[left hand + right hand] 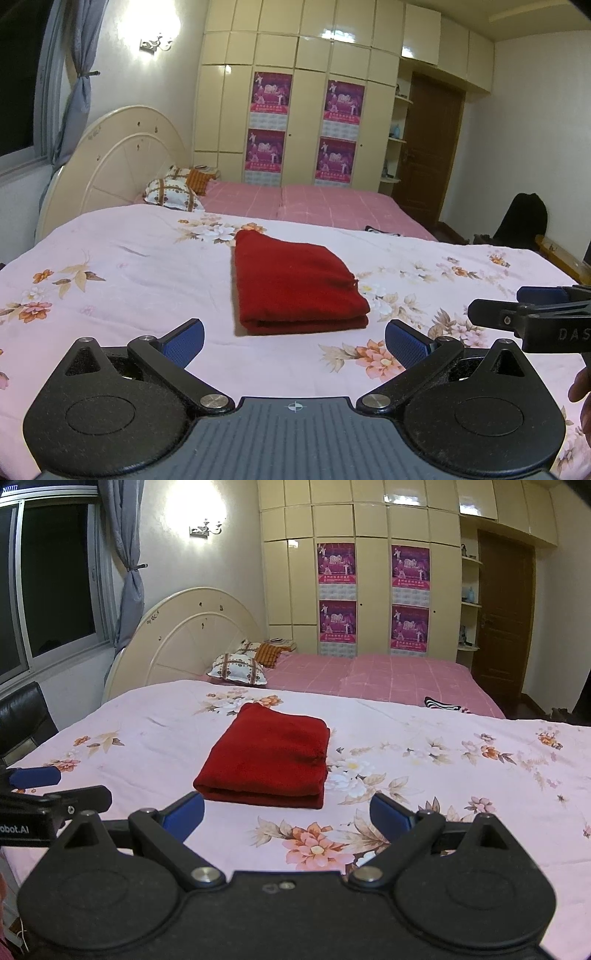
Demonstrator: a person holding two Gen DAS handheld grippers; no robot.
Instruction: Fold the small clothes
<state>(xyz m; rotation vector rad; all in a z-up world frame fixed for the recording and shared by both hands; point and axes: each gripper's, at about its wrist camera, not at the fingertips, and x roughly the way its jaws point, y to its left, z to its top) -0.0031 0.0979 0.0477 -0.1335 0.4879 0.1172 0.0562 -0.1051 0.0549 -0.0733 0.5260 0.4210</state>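
Observation:
A red cloth (295, 284) lies folded into a thick rectangle on the pale floral quilt (129, 266). It also shows in the right wrist view (266, 762), with the fold edge toward me. My left gripper (293, 341) is open and empty, held just short of the cloth's near edge. My right gripper (286, 814) is open and empty, also just short of the near edge. The right gripper shows from the side in the left wrist view (491, 306). The left gripper shows at the left edge of the right wrist view (59, 784).
The floral quilt (443, 760) covers the near bed. Behind it lies a pink checked bed (314, 203) with pillows (173, 192) and a cream headboard (122, 158). A dark striped item (443, 705) lies at the quilt's far right. A black chair (22, 716) stands left.

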